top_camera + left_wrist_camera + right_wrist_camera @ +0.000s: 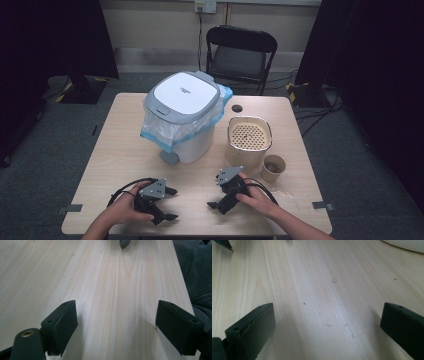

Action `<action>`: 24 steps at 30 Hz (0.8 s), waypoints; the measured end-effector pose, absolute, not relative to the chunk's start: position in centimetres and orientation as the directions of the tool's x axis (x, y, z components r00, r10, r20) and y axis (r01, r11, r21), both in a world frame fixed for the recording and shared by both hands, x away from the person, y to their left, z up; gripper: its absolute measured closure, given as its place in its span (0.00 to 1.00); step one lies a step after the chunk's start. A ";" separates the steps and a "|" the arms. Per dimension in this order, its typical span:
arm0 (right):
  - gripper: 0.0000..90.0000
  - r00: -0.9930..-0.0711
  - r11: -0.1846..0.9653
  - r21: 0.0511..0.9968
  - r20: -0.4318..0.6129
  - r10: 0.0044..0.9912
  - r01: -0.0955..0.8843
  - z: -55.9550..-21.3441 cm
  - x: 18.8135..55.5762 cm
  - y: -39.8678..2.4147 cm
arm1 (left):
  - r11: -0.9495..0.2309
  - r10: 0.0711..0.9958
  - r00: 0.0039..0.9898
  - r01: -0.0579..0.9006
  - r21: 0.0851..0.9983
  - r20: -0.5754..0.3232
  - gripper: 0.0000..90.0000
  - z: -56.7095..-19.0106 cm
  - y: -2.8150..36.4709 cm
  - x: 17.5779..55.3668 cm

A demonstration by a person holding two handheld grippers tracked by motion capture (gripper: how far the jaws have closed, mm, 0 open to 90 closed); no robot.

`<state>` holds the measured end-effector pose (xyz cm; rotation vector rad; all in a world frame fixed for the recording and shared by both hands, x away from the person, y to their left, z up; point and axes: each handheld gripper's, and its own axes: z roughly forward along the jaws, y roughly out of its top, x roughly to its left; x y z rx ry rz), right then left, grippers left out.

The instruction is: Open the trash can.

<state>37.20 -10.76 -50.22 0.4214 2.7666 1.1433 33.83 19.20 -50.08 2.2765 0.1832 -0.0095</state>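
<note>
Both tools spread, empty, on table (115,150): left tool (171,204) pointing right; right tool (212,205) pointing left.

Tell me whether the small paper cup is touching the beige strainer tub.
Cannot tell. In the high view the paper cup sits right against the beige strainer tub at its front right corner, but no gap or contact shows plainly.

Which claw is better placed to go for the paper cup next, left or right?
Probably the right claw. It rests open on the table on the cup's side, with the paper cup just beyond its hand. The left claw, also open, sits across the table, nearer the lidded bin.
</note>
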 end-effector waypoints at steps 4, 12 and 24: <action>0.00 -0.961 0.682 0.706 -0.004 0.275 0.192 -50.2 37.5 -10.8 | -0.647 0.129 0.989 0.136 0.750 -0.069 0.17 -50.1 19.3 33.8; 0.00 -0.966 0.684 0.707 -0.004 0.259 0.180 -50.2 37.6 -10.9 | -0.652 0.184 0.978 0.199 0.732 -0.103 0.18 -49.6 19.6 34.0; 0.00 -0.966 0.684 0.707 -0.005 0.258 0.179 -50.2 37.6 -10.9 | -0.587 0.265 0.955 0.268 0.764 -0.132 0.18 -46.4 20.7 34.6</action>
